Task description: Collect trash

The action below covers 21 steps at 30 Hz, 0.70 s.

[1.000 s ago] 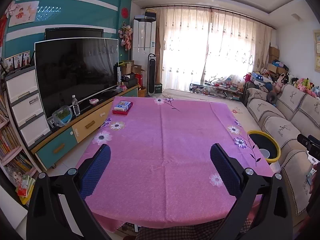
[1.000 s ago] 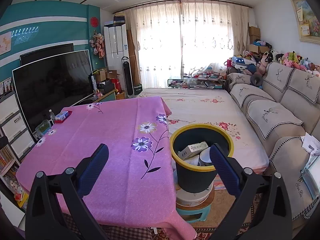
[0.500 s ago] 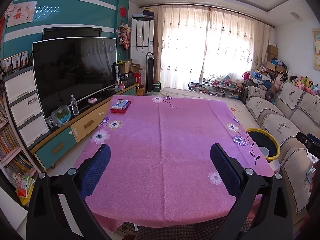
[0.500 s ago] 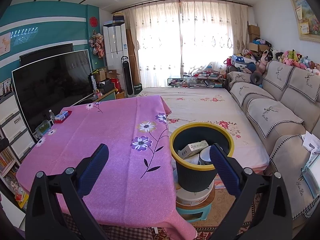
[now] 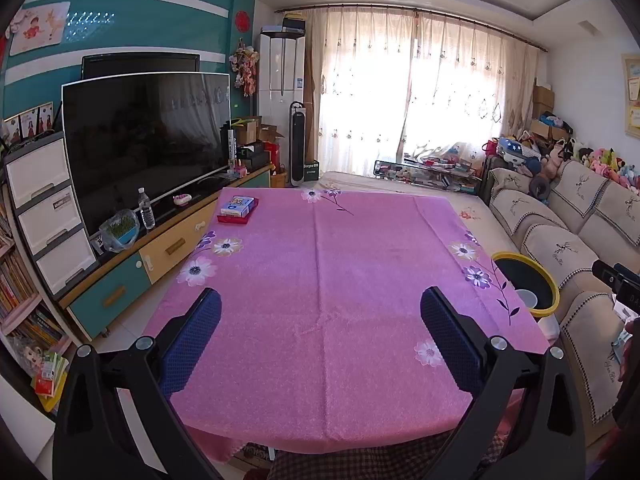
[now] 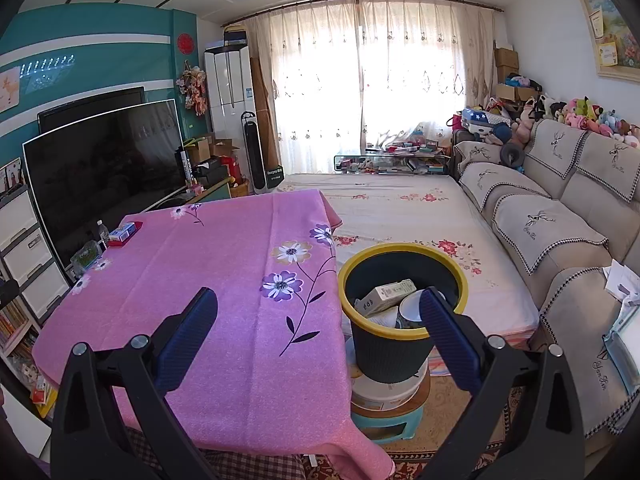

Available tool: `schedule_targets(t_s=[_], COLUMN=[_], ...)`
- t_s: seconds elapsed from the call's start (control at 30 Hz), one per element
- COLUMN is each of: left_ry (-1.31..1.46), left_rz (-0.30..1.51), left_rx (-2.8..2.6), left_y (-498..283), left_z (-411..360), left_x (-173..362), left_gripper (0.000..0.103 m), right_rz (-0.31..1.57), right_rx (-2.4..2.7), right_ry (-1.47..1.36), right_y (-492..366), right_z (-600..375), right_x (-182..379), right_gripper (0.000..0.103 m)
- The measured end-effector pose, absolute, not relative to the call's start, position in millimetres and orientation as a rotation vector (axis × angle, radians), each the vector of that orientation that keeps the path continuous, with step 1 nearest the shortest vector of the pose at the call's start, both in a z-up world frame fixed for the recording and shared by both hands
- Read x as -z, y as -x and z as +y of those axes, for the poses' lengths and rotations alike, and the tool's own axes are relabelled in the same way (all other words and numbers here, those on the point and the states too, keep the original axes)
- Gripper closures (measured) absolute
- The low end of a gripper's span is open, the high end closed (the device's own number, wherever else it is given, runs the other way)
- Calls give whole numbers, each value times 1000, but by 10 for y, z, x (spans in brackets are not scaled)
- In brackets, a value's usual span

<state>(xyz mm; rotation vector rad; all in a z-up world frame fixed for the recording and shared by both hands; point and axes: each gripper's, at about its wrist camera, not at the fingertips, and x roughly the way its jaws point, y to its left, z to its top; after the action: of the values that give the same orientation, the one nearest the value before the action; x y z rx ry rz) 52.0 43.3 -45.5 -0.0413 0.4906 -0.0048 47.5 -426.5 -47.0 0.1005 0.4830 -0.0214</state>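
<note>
A dark bin with a yellow rim (image 6: 402,314) stands on a stool beside the right edge of the pink-clothed table (image 6: 224,280). Inside it lie a pale carton (image 6: 386,295) and a white cup (image 6: 412,312). My right gripper (image 6: 318,332) is open and empty, hovering above the table's near right corner and the bin. The left wrist view shows the bin (image 5: 526,284) at the right, past the table (image 5: 332,300). My left gripper (image 5: 320,332) is open and empty over the table's near edge. A blue box on a red one (image 5: 238,209) sits at the far left corner.
A large TV (image 5: 148,140) on a low cabinet (image 5: 160,256) lines the left wall, with a water bottle (image 5: 147,208) and a bag (image 5: 120,230) on it. A beige sofa (image 6: 560,232) runs along the right. A floral-sheeted bed (image 6: 400,216) lies beyond the table.
The left view has turned slightly right, so the TV and the box sit further left. The right view has barely shifted. Both grippers stay open and empty.
</note>
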Motion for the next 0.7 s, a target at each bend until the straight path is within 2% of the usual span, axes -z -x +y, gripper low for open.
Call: schedule_targets(t_s=[0.7], left_ry=[38], left_rz=[502], left_rx=[8], left_y=[-556], left_z=[418], left_x=[552], left_gripper=[5], right_rz=[491], right_rx=[22], right_ry=[-106], right_y=[-485], right_z=[-4252], right_x=[504], right_gripper=[7])
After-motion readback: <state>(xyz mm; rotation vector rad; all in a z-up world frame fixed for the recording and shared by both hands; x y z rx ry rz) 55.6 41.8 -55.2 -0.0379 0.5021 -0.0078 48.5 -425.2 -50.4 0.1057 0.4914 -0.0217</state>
